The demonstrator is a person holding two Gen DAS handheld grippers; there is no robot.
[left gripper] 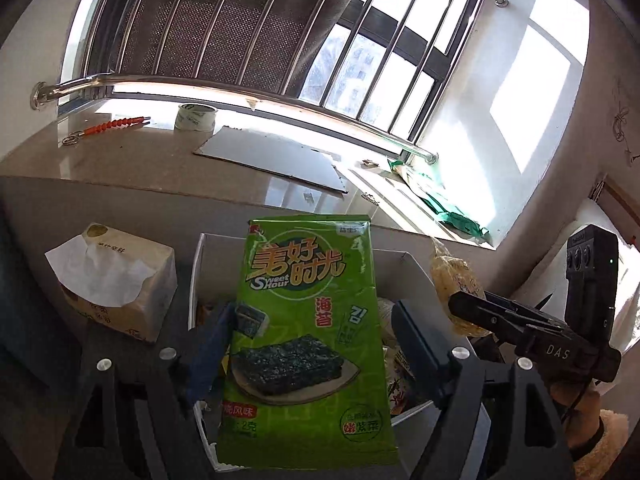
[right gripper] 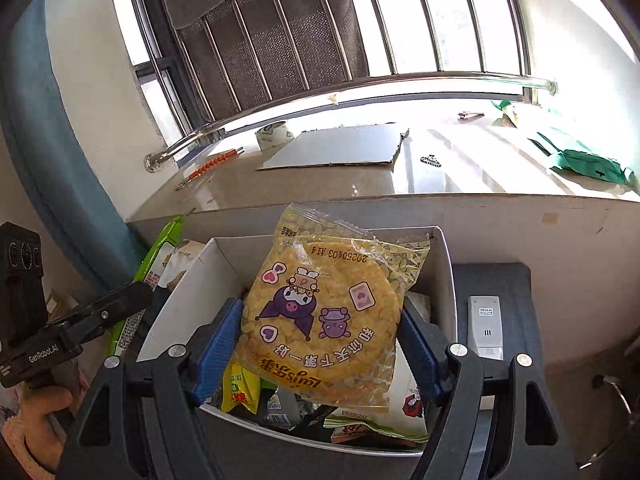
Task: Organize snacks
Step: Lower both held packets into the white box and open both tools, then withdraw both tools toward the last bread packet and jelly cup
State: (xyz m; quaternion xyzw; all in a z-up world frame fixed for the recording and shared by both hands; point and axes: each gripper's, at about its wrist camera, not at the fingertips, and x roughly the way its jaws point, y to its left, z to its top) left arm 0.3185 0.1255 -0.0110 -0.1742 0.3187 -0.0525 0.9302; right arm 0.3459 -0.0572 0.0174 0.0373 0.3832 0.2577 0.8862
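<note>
A green seaweed packet (left gripper: 308, 320) stands upright between the fingers of my left gripper (left gripper: 316, 308), over a white box (left gripper: 412, 260). The left pad touches its edge and the right pad stands clear of it, so the jaws are open. A yellow corn-cracker bag (right gripper: 324, 312) with cartoon figures lies flat between the wide jaws of my right gripper (right gripper: 320, 308), above the same white box (right gripper: 224, 256). The pads flank the bag without squeezing it. Several other snack packets (right gripper: 240, 390) lie in the box underneath.
A tissue pack (left gripper: 112, 280) sits left of the box and a white remote (right gripper: 485, 328) lies to its right. Behind runs a stone sill with a tape roll (left gripper: 196, 117), a cardboard sheet (left gripper: 272, 160) and a green bag (left gripper: 448, 204). A window railing rises beyond.
</note>
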